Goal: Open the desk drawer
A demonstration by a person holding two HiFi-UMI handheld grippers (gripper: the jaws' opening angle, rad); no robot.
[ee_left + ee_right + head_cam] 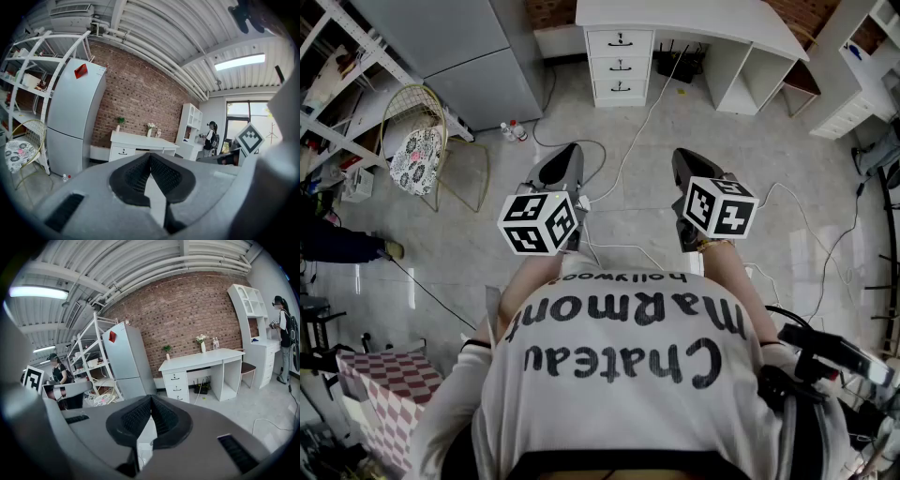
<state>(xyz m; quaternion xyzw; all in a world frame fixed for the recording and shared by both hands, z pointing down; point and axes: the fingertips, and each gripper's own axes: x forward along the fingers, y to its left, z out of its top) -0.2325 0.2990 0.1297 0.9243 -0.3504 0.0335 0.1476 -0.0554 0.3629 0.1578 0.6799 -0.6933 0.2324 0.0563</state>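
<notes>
From the head view, the white table [694,17] stands far ahead by the wall, well apart from both hands. On its left side is a stack of three drawers [620,66], one above the other. Each drawer is white with a small dark handle in the middle, and all three are pushed in flat. The left tongs [571,150] and the right tongs [679,156] are held out side by side over the grey floor [487,234], pointing toward the table. Each has a cube with black and white squares on it. White cables [642,122] run over the floor to the table. A grey fridge [459,56] and a yellow wire chair [417,141] are off to the left. In the left gripper view, the two dark pads of the left tongs meet at their tips, with nothing between them. Past them the table looks small and sits against a red brick wall [140,93], with the fridge to its left. Only the top drawer shows here, and it is closed. In the right gripper view, the right tongs are also pressed together and hold nothing. The table shows more clearly here, with little pots on top. All three drawers are closed, their handles in a line down the front.
</notes>
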